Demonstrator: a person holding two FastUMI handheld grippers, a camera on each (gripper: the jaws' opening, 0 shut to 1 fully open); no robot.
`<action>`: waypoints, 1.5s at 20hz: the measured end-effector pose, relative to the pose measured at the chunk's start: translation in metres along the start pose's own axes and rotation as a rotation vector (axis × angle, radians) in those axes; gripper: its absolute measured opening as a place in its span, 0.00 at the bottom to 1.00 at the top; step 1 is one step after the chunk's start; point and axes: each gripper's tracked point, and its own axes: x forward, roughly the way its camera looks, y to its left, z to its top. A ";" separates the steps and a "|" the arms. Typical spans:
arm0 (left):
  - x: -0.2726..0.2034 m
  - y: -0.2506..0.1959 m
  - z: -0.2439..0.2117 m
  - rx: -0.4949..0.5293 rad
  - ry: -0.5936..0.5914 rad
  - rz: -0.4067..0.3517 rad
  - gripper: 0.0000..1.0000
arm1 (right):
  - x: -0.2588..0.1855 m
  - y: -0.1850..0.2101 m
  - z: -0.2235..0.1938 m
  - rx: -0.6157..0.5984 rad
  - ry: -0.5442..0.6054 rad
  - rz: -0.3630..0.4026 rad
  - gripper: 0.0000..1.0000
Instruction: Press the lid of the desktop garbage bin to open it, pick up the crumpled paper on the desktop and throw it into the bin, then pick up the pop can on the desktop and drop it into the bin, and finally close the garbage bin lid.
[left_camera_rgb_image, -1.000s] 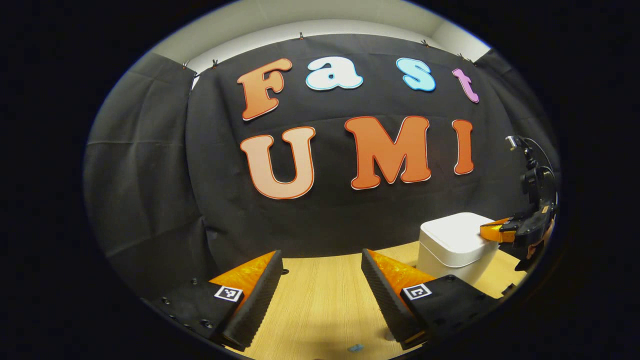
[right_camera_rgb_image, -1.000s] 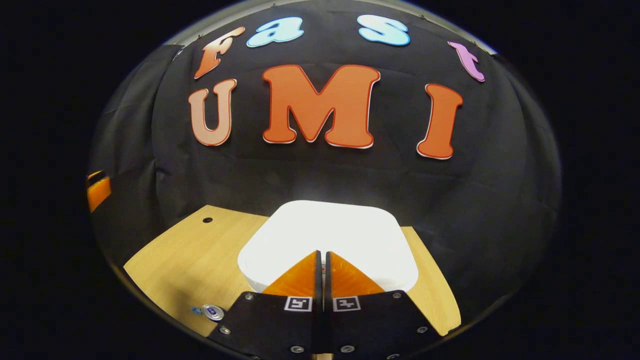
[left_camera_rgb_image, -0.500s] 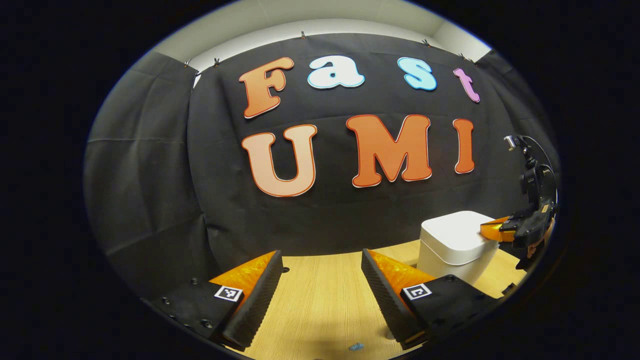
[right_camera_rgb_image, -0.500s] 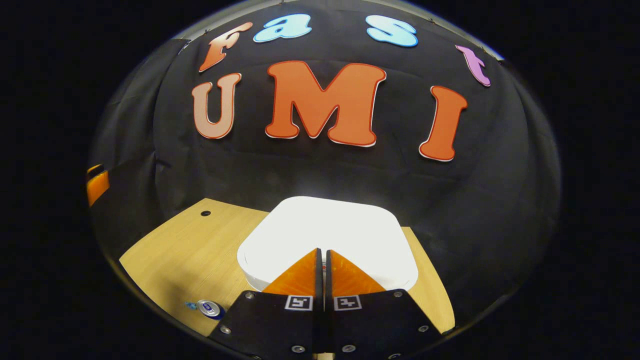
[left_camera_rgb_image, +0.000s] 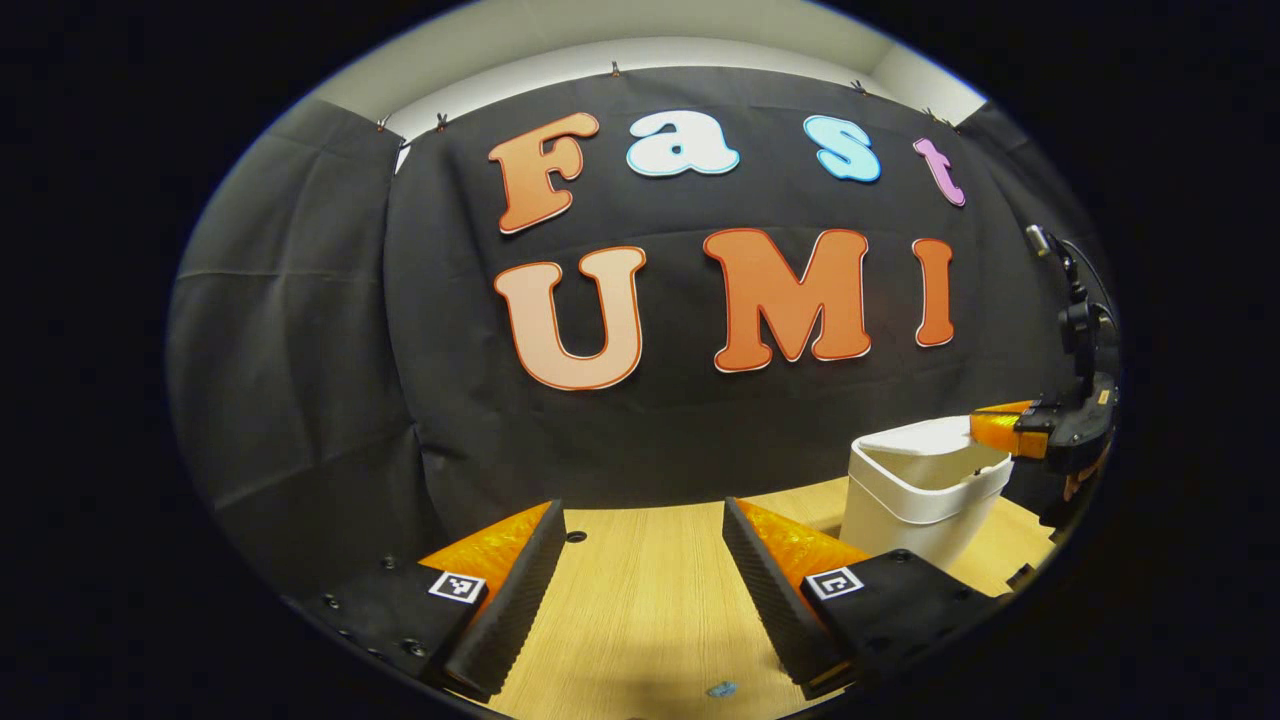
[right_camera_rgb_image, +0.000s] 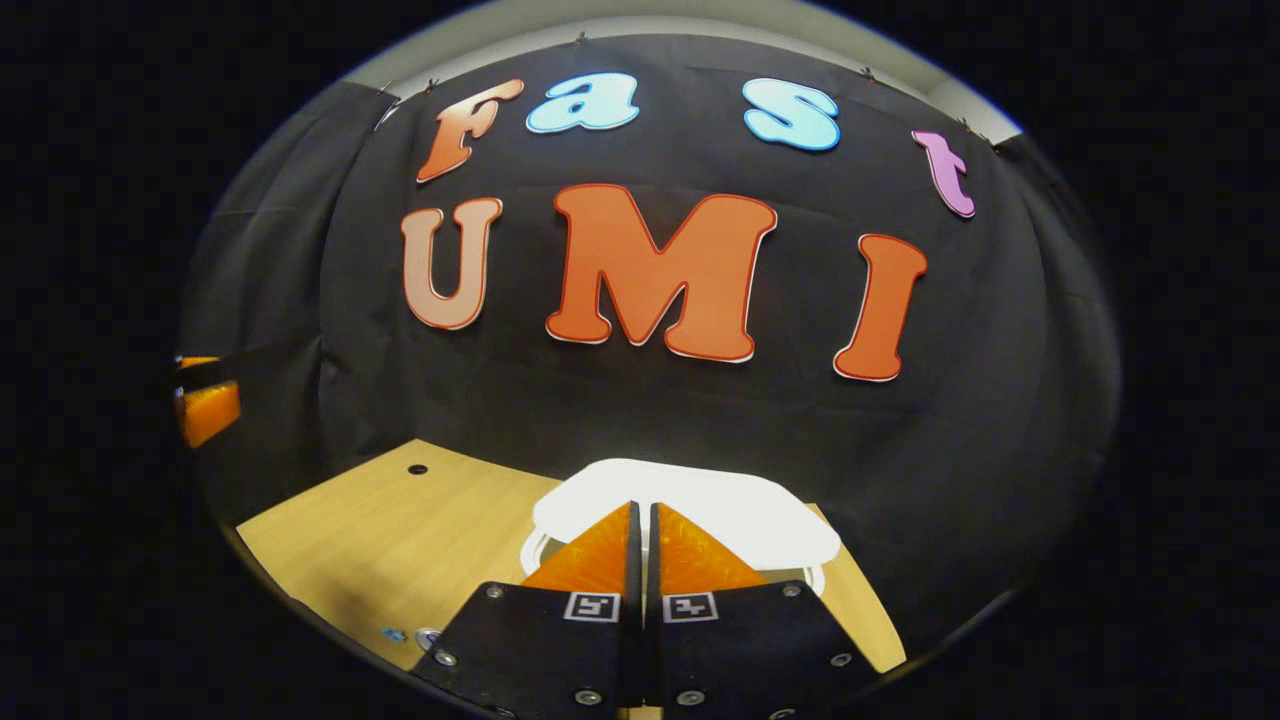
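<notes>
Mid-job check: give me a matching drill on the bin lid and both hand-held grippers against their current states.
Column one:
1. white plastic bin lid
2. left hand-held gripper
3. right hand-held gripper

Column two:
A. open, holding nothing, over the light wooden desktop
B. shut, fingertips over the lid
C. raised off the rim of the white desktop garbage bin

Pairs: 1-C, 2-A, 3-B.

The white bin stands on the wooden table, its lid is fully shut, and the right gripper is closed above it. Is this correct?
Not quite: the lid is lifted, with a gap above the bin rim, as the left gripper view shows. The table and the closed right gripper are as you say.
</notes>
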 end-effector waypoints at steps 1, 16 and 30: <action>0.000 0.001 -0.002 -0.002 0.004 0.000 1.00 | -0.004 0.005 0.004 0.001 -0.015 0.013 0.02; 0.000 0.006 -0.036 -0.016 0.100 0.003 1.00 | -0.032 0.055 -0.024 0.018 0.028 0.155 0.78; -0.022 -0.024 -0.190 -0.118 0.535 -0.082 1.00 | -0.048 0.134 -0.136 -0.024 0.256 0.391 0.90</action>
